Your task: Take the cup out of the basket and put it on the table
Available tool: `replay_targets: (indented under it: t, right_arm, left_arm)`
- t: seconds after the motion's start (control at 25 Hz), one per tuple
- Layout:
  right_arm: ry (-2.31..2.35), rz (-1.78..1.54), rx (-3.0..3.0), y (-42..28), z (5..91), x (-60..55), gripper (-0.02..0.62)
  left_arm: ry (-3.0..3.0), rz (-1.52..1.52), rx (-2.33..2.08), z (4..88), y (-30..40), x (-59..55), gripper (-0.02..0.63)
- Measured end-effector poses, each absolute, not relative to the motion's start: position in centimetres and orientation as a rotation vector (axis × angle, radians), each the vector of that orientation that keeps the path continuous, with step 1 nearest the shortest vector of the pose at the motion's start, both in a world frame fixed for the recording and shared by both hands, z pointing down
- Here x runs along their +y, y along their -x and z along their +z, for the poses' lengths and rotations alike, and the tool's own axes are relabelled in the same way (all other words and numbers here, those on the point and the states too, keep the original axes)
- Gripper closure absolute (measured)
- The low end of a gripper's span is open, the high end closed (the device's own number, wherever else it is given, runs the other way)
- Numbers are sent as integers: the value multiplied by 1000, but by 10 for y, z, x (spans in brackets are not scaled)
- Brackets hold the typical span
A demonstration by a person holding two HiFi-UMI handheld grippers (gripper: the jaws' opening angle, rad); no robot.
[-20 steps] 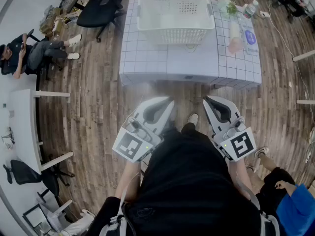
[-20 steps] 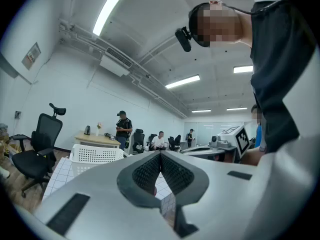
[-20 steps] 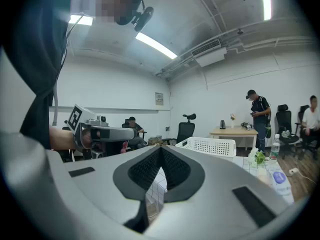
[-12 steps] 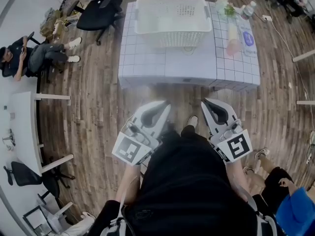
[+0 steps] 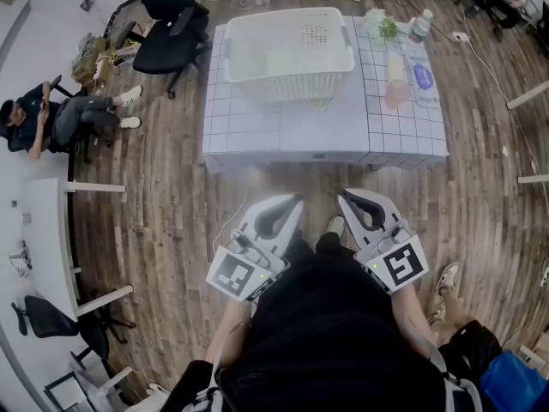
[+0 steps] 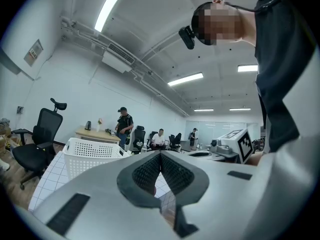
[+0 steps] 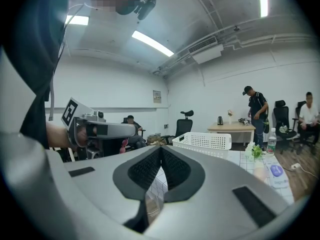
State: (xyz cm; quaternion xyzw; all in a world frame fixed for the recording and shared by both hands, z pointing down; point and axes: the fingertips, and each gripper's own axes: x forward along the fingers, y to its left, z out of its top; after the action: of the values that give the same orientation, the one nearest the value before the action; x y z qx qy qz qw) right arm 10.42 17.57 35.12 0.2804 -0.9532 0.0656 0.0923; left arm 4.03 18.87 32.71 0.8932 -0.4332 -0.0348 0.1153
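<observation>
A white-gridded table [image 5: 283, 131] stands on a dark plank floor [image 5: 163, 204] in an open office. In the head view, a seated person [image 5: 51, 114] leans back at far left, above a white desk [image 5: 39, 230] at the frame's edge. Black office chairs [image 5: 167, 20] crowd the table's left corner, and a white perforated basket [image 5: 287, 71] sits on its far half. A small plant [image 5: 382, 26], a water bottle [image 5: 418, 26] and two lying containers [image 5: 395, 75] line the table's right side. Close to the wearer's dark shirt and well short of the table, the left gripper [image 5: 297, 198] and the right gripper [image 5: 341, 194] point toward it side by side. Each has its fingers pressed together with nothing between them. The left gripper view, tilted upward, adds what the head view lacks: ceiling light strips, a duct, and a standing person in a cap [image 6: 122, 126]. That person is by a wooden desk [image 6: 97, 134] behind the basket, with more people seated farther back. The right gripper view takes in that standing person from the other side, a kettle [image 7: 220, 120] on the desk, and the left gripper's marker cube. The cup cannot be made out. From above, the basket's inside reads only as a pale blur, and both gripper views meet its wall side-on. The lying containers' labels are too small to read.
</observation>
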Motion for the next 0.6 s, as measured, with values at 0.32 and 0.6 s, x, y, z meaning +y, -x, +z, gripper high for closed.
replay_targets:
  t: [0.32, 0.6]
  right_arm:
    - [-845, 200, -2864, -137, 352, 162, 578]
    - [-822, 188, -2891, -157, 348, 150, 580]
  left_arm:
    - [-2593, -88, -1276, 335, -78, 176, 595]
    - [-2575, -76, -1322, 335, -95, 165, 595]
